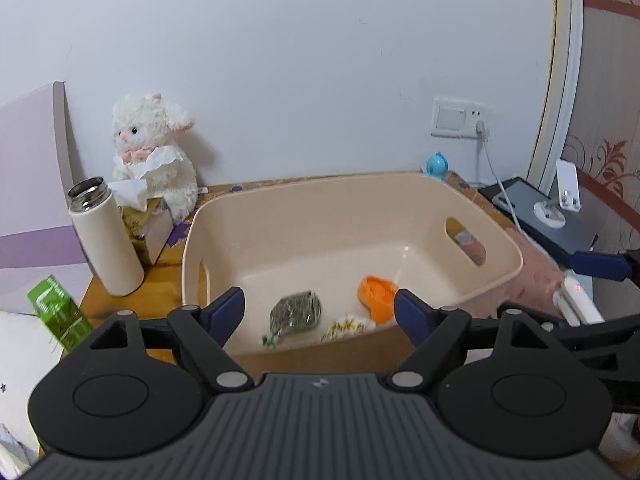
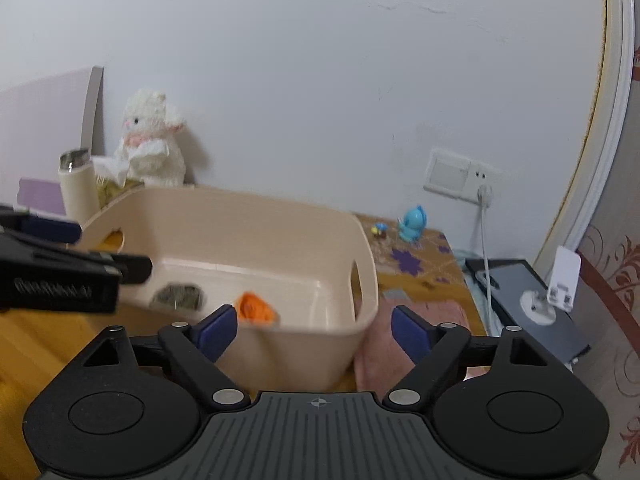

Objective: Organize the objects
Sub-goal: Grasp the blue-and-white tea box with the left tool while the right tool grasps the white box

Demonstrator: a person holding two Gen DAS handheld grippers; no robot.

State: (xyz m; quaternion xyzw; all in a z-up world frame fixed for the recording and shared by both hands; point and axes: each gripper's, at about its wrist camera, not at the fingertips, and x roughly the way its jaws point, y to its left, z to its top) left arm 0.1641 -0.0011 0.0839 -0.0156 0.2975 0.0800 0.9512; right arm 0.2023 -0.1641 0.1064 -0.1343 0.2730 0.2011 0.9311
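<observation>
A beige plastic bin (image 1: 500, 240) sits on the wooden table. Inside it lie a grey-green wrapped packet (image 1: 296, 312), an orange object (image 1: 378, 296) and a small white-yellow wrapper (image 1: 348, 326). My left gripper (image 1: 320, 312) is open and empty, hovering over the bin's near rim. My right gripper (image 2: 312, 330) is open and empty, just in front of the bin's (image 2: 366, 280) right near corner, with the orange object (image 2: 254, 308) and packet (image 2: 178, 296) seen inside. The left gripper's fingers (image 2: 60, 230) show at the left in the right wrist view.
A white thermos (image 1: 106, 240), tissue box (image 1: 150, 224) and plush lamb (image 1: 156, 152) stand at the back left. A green carton (image 1: 60, 312) is at the left edge. A blue toy (image 2: 414, 226), pink cloth (image 2: 420, 320), tablet and phone stand (image 2: 560, 280) are to the right.
</observation>
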